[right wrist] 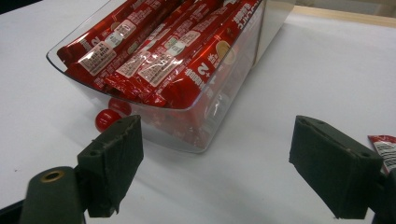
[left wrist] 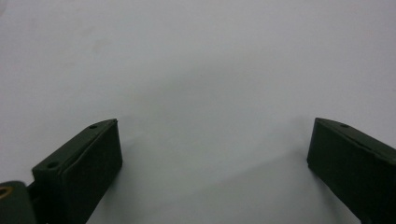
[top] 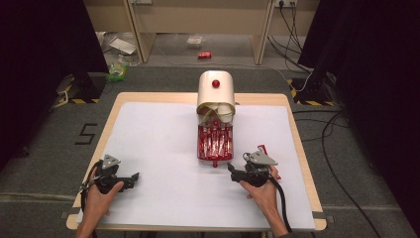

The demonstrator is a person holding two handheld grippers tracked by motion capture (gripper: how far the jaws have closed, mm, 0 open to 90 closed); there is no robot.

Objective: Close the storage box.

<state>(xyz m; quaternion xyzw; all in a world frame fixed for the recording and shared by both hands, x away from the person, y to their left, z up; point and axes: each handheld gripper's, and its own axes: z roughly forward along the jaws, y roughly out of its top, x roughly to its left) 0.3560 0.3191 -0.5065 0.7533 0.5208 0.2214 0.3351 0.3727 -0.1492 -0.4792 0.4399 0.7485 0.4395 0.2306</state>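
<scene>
Progress looks slight: the clear drawer [right wrist: 205, 116] of red stick packets [right wrist: 154, 56] stands pulled out just ahead of the right gripper [right wrist: 217, 163], whose jaws gape, grasping nothing. One packet [right wrist: 385, 149] lies loose beside its right jaw. The left gripper [left wrist: 212, 158] is released too, over bare worktop [left wrist: 196, 60]. The high view adds the cream dispenser [top: 216, 91] beyond the drawer; the right gripper view reveals the drawer's red knob [right wrist: 107, 119].
</scene>
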